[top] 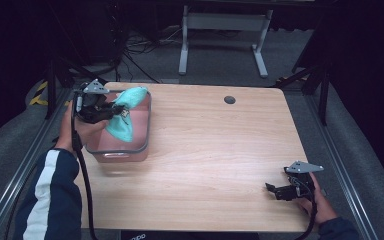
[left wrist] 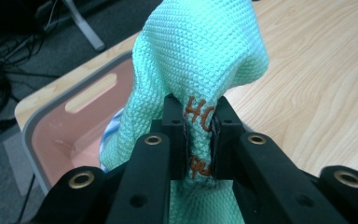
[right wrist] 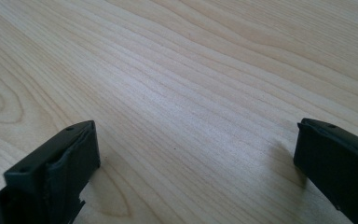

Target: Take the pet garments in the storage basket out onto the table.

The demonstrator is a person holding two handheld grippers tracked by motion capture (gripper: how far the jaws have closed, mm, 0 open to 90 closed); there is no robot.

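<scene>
Mint-green knitted cloth (left wrist: pixel 200 60) hangs lengthwise over the pink tub (top: pixel 142 137), pinched tight by the left tool (left wrist: pixel 199 135). The right tool (right wrist: pixel 196 154) gapes wide above the desk (top: pixel 220 150).

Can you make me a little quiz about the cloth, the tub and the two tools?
1. True or false: the left tool is shut on the green cloth.
2. What is under the cloth: A) a pink tub, B) a plate, C) a shoe?
3. Fill in: the right tool is ____, with bare table between its jaws.

Key: 1 true. 2 A, the pink tub. 3 open.
</scene>
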